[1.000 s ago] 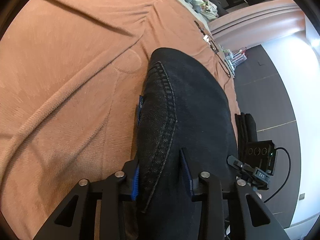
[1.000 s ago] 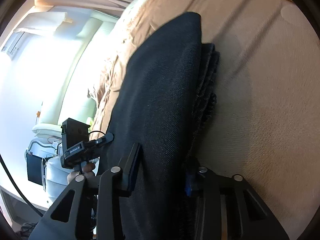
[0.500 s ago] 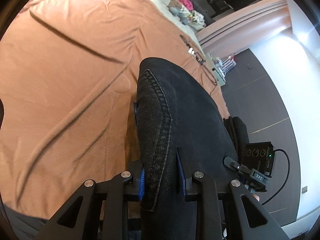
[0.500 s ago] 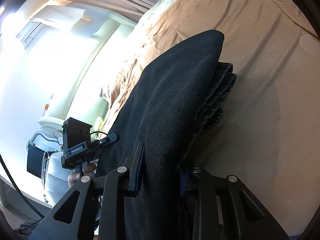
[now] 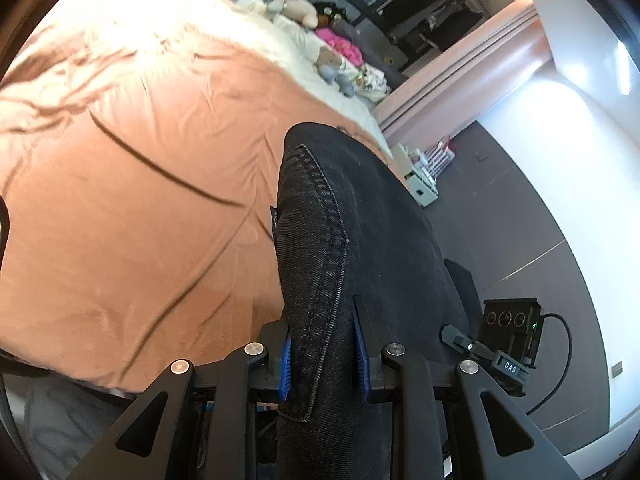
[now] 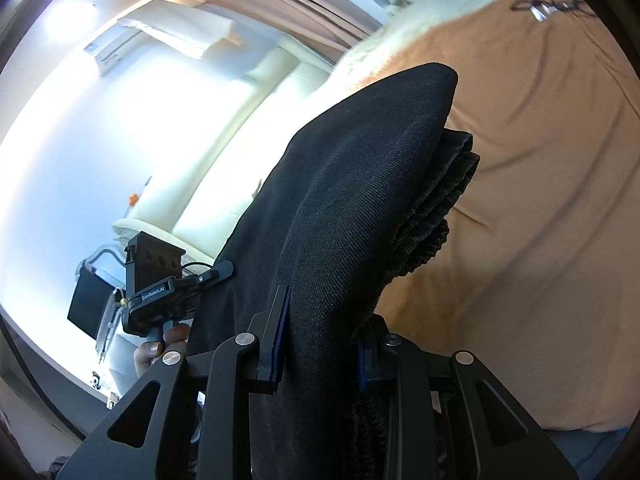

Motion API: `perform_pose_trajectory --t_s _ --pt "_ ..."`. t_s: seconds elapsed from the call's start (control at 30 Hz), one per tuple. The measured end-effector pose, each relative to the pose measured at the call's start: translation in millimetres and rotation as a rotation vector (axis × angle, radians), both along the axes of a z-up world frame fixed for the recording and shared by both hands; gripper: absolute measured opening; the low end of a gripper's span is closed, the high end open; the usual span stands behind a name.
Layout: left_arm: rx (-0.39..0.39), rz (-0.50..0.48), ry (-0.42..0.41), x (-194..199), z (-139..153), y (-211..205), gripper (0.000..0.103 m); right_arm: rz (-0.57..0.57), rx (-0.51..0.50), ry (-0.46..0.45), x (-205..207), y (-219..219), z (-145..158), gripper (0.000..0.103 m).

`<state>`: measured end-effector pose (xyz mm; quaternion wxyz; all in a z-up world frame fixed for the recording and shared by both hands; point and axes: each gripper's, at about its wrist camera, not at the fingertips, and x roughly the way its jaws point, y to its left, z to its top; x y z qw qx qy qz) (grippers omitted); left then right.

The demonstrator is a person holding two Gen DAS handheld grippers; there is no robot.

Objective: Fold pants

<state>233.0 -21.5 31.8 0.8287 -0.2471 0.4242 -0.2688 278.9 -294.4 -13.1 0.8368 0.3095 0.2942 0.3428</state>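
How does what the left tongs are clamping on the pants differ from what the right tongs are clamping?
The left tongs pinch a part of the black pants with a stitched seam running up it; the right tongs pinch plain, seamless cloth. Beside the right tongs' grip, bunched layers stick out; the left tongs' side reads as one smooth fold. Both are shut on the same pants, above the brown bedcover.

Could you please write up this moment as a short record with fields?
garment: black pants, folded into a thick bundle
left claw: blue pads pressed on the stitched seam edge; jaws have just been closing
right claw: clamped on the plain side of the bundle; jaws have just been closing
surface: bed with orange-brown cover
far end: stuffed toys
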Motion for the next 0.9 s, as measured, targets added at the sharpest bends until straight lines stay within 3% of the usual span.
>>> perform_pose_trajectory --t_s 0.17,0.33,0.67,0.9 --pt "0.026 0.019 -0.041 -11.0 35.2 23.2 0.026 0.013 0.009 -0.048 -13.3 29.9 17.5 0.024" --pt "-0.003 0.037 -0.046 -11.0 46.2 53.6 0.025 0.041 -0.004 -0.070 -6.9 68.5 28.3 0.023" --pt "-0.001 0.081 -0.074 -16.8 61.0 129.1 0.025 0.123 -0.036 -0.090 44.2 103.1 40.2 0.023" --pt "0.055 0.132 -0.089 -19.8 75.7 186.8 0.025 0.206 -0.025 -0.108 85.1 144.0 37.7 0.023"
